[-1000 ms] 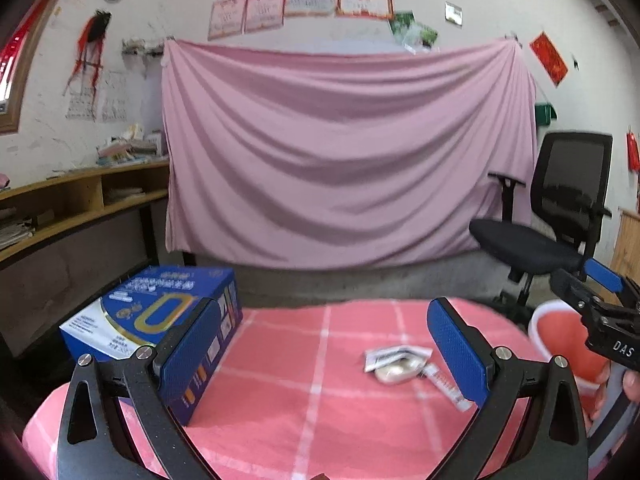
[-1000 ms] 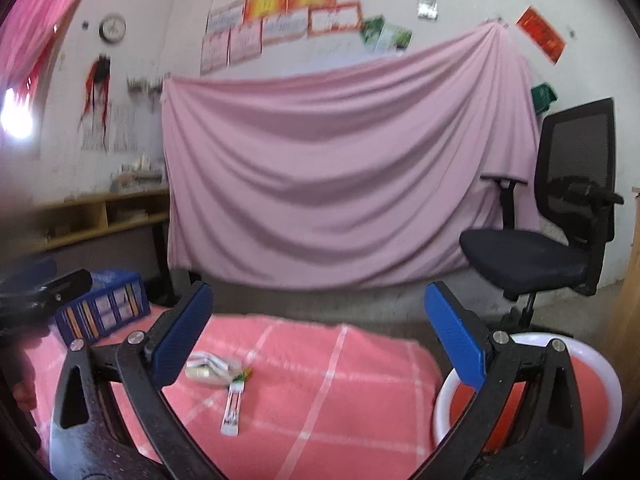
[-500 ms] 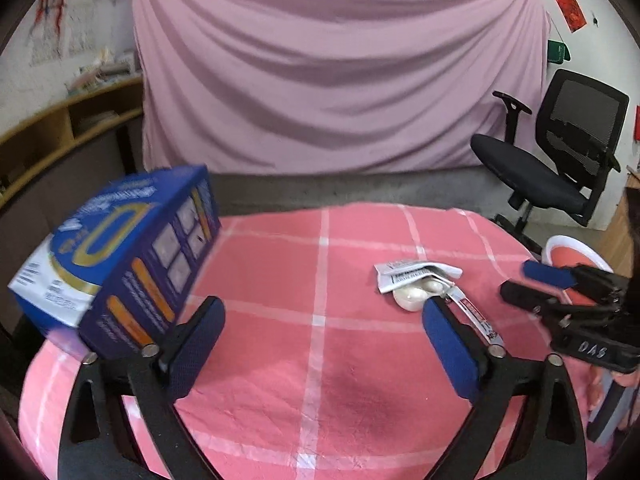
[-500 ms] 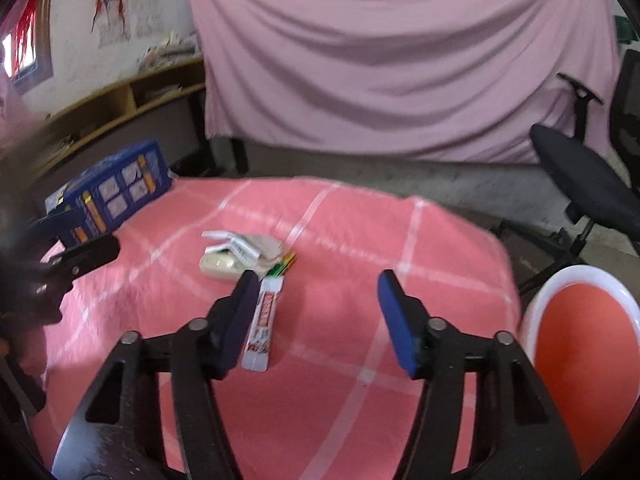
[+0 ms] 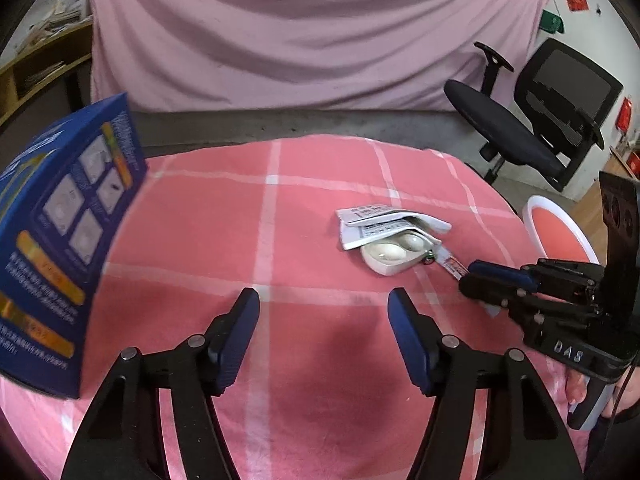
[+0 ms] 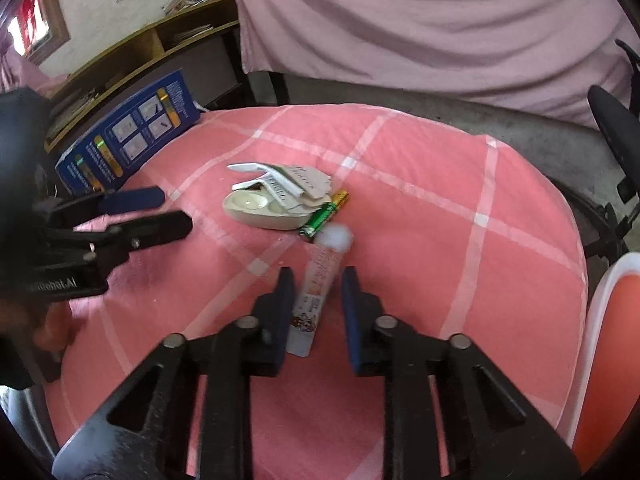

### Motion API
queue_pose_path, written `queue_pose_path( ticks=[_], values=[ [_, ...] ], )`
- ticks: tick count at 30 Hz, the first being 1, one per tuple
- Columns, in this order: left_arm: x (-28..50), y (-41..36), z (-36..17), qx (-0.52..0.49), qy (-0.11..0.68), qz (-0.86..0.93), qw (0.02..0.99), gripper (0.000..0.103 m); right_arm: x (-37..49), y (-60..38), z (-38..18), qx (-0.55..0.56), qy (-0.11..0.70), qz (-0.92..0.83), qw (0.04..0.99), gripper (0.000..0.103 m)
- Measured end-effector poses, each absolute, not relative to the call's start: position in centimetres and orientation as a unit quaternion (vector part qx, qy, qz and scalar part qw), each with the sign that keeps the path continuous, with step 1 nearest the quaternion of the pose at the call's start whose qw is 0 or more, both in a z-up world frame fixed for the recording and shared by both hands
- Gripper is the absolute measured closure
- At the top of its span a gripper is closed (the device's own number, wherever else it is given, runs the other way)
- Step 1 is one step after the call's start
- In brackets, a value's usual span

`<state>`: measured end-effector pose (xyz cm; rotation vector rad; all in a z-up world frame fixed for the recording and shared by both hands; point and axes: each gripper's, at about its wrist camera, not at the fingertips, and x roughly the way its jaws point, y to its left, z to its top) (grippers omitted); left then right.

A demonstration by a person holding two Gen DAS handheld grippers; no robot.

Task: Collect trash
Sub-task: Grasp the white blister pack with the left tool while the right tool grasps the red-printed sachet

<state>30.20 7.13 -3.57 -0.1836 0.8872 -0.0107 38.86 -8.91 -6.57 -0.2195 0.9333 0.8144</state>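
Note:
A white tube (image 6: 320, 300) with red print lies on the pink checked tablecloth (image 6: 420, 208). My right gripper (image 6: 317, 276) is closing on it, and its pads touch both sides of the tube. Beyond the tube's cap lie a green battery (image 6: 322, 218) and a white blister tray with folded paper (image 6: 264, 208). My left gripper (image 5: 323, 298) hovers over bare cloth with its jaws closing and nothing between them. From the left wrist view, the tray (image 5: 390, 256) is ahead to the right, and the right gripper (image 5: 470, 276) pinches the tube (image 5: 450, 266).
A blue carton (image 5: 52, 248) stands at the table's left edge. A red basin with a white rim (image 6: 608, 340) sits beside the table on the right. A black office chair (image 5: 540, 120) and a pink drape (image 5: 300, 32) lie behind.
Both grippers tipped downward and came nearer the table. The right jaws narrowed from wide to closed around the tube. The left jaws narrowed partway.

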Motion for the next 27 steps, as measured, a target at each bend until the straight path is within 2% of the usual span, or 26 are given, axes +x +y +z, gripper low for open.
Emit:
queue_pose_path(
  ticks=[17,18,19,21,27],
  values=[
    [35.4,3.1,-4.4,-0.028,0.451,-0.091,0.887,0.043,42.1,-13.8,-6.4,-0.003,0.460,0.354,0.814,0.071],
    [35.5,3.0,-4.4,-0.026,0.451,-0.091,0.887,0.047,42.1,-13.8,-6.3,-0.003,0.460,0.355,0.814,0.071],
    [35.5,2.9,-4.5,-0.022,0.453,-0.090,0.887,0.056,42.0,-13.7,-6.3,-0.004,0.460,0.357,0.813,0.071],
    [35.6,2.6,-4.6,-0.017,0.455,-0.087,0.886,0.062,41.9,-13.7,-6.2,-0.006,0.459,0.359,0.813,0.071],
    [35.1,1.5,-4.5,-0.002,0.456,-0.092,0.885,0.077,41.8,-13.8,-6.2,-0.013,0.457,0.359,0.814,0.071]
  ],
)
